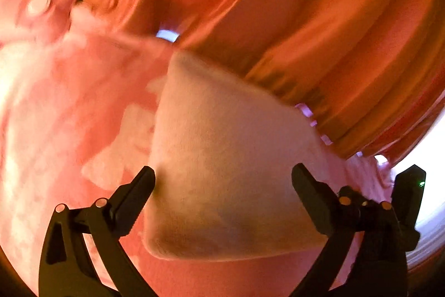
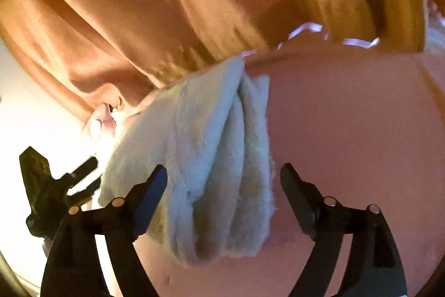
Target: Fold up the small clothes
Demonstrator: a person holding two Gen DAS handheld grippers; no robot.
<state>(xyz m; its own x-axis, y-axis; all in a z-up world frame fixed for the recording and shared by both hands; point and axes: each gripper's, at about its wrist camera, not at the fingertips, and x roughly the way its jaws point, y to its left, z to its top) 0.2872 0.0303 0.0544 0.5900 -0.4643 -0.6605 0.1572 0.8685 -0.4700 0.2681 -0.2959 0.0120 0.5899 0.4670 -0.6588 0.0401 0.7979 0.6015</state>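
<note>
Both sets of fingers spread wide, gripping nothing, over the folded cream fleece cloth point(image 2: 211, 157): light, floppy, best pinched at its near corners.

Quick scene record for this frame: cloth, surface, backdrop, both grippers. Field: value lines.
cloth: pale fluffy cloth, folded in layers, lying on the surface
surface: pink cover, mottled pink and white in the left view
backdrop: orange curtain hanging behind
left gripper: open, cloth lies ahead between the fingers, not pinched
right gripper: open, cloth not pinched
blur: both views smeared
</note>
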